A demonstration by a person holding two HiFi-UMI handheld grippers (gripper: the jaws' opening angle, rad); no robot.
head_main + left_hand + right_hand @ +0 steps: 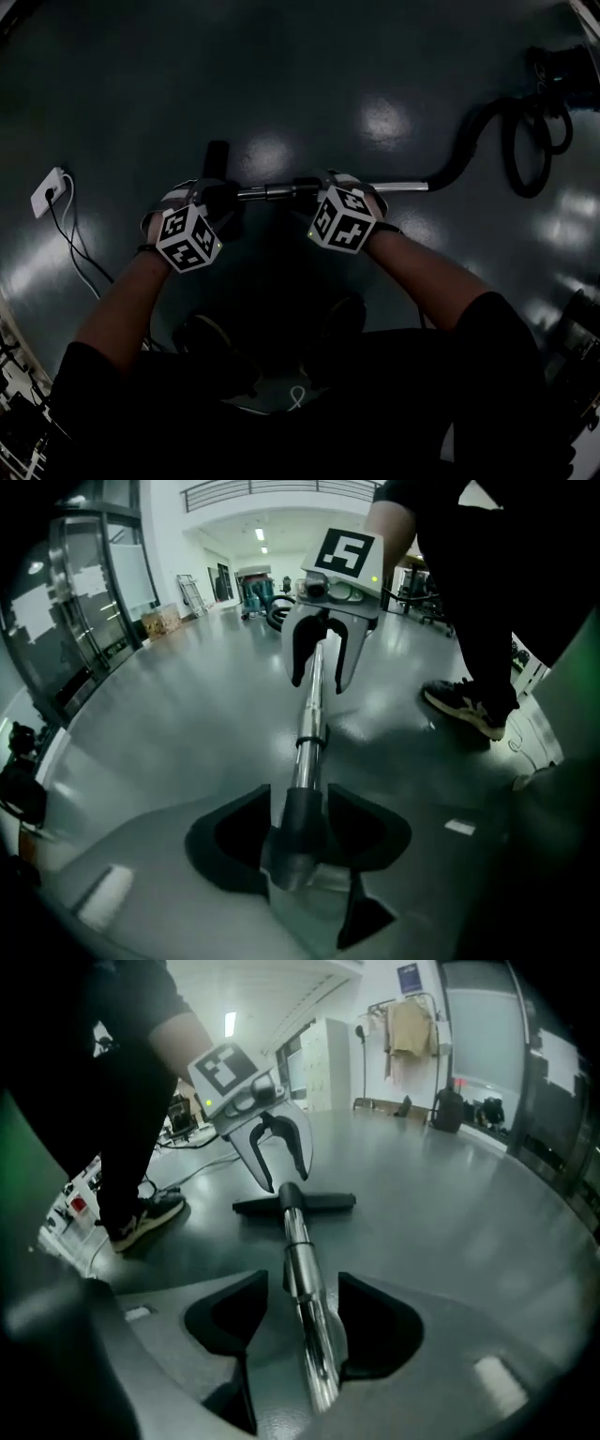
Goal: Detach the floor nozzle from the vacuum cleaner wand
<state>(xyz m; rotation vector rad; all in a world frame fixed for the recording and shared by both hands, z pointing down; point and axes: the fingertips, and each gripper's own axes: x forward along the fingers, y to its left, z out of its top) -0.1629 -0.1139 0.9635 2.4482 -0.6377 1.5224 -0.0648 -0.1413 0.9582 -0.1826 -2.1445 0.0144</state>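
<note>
Head view: the wand (375, 187) lies on the floor with the floor nozzle (217, 157) at its left end. The left gripper (223, 195) and right gripper (314, 187) are over it.
Left gripper view: the jaws stand wide astride the nozzle neck (300, 822), not clamped.
Right gripper view: the jaws stand wide astride the wand.
Step in hand: taking hold. Next, as I judge it, both must clamp, then pull apart.

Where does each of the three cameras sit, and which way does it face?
Head view: on the head, steeply down at the floor; both forearms show.
Left gripper view: on the left gripper, along the wand toward the right gripper; a shoe shows.
Right gripper view: on the right gripper, back toward the floor nozzle and left gripper; a shoe shows.
Shared: the wand.
</note>
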